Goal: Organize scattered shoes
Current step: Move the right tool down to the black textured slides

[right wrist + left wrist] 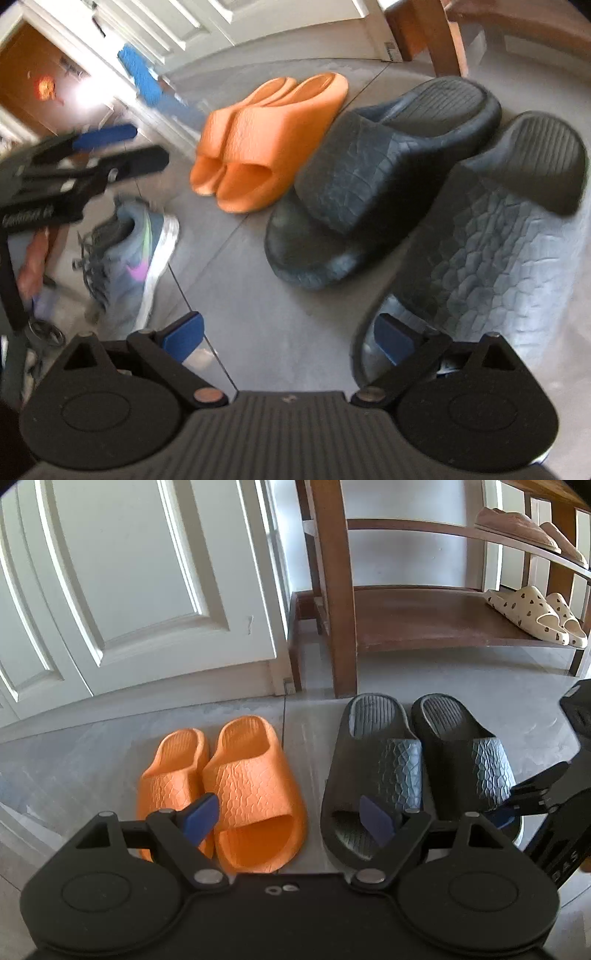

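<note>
Judging by the floor, the job looks roughly half done. Orange textured foam slides (221,790) sit paired, touching, toes toward the cameras, near the white panelled door (140,583). Black textured rubber slides (417,768) sit paired just beside them, in front of the brown wooden shoe rack (340,590). Rack already holds cream spotted slides (532,614) on the bottom shelf & tan slippers (528,530) on the shelf above.

Left: a grey lace-up sneaker w/ pink-green side mark (129,258) lies apart on the grey tile floor (258,332), no mate visible; prob. next. Whether the floor pairs should also go onto the rack, can't tell.

Left gripper (291,819) hovers over both pairs, jaws wide apart, nothing held. Right gripper (288,336) sits low by the nearer black slide's toe, jaws apart too, empty; right view is blurred.
</note>
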Demonstrator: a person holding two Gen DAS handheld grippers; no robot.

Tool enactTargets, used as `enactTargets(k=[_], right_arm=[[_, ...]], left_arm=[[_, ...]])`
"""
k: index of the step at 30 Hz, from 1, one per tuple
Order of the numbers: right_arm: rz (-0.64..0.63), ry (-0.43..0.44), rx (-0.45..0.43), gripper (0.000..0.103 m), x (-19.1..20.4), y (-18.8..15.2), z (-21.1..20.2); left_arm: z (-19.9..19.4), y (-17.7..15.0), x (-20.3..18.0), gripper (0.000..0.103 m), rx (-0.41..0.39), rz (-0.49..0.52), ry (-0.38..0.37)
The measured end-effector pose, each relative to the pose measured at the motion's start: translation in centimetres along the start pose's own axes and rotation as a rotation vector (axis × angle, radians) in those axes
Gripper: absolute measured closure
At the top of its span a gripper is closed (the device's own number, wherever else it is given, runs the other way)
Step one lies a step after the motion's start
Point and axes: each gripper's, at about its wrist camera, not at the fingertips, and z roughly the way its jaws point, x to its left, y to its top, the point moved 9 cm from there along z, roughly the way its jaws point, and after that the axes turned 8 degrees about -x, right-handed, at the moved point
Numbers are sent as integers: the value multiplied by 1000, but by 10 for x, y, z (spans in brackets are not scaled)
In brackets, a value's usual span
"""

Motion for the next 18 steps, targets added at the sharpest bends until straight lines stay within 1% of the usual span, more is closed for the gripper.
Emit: enactTargets(k=[3, 6, 7, 10, 12, 16, 18], right_arm=[[-71, 76, -50, 4, 21, 8, 13], [-43, 167, -73, 4, 31, 19, 27], [-42, 165, -83, 4, 32, 23, 32], [-36, 127, -105, 4, 24, 32, 44], [-13, 87, -121, 5, 11, 36, 48], [-26, -21, -151, 5, -8, 32, 36], [-27, -83, -168, 5, -23, 30, 23]], left_arm=[[-1, -2, 8, 20, -2, -3, 18], [-1, -4, 13, 20, 7, -16, 29], [0, -5, 15, 20, 10, -22, 32], [2, -8, 16, 20, 21, -29, 28], [2, -8, 14, 20, 20, -26, 20], [6, -4, 9, 20, 13, -28, 8], [7, 1, 7, 20, 4, -32, 1]])
